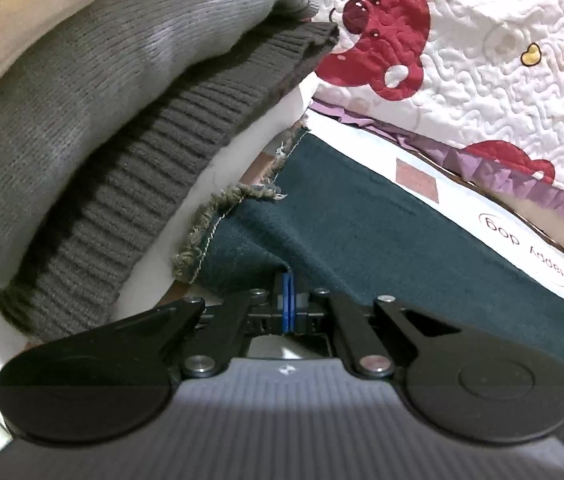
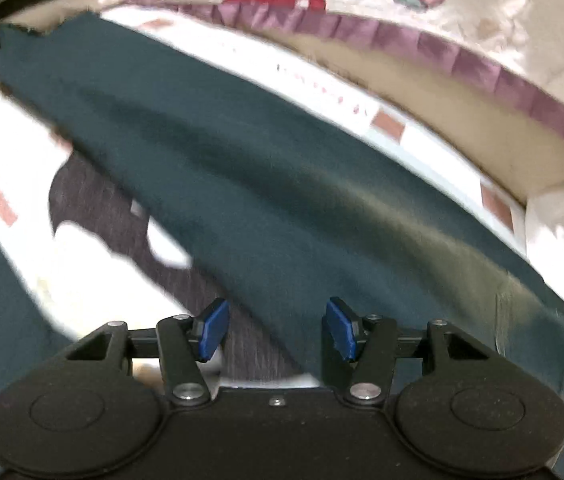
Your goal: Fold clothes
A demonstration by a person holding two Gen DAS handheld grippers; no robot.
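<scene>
The left gripper pinches the dark teal garment near its frayed hem while the right gripper hangs spread over it, likely needing its own grasp before any fold.

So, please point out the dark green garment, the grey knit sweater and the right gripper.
dark green garment (image 1: 362,216): left wrist view, its flat middle.
grey knit sweater (image 1: 81,92): left wrist view, its light upper fold.
right gripper (image 2: 277,328): right wrist view, midway between its fingertips.
</scene>
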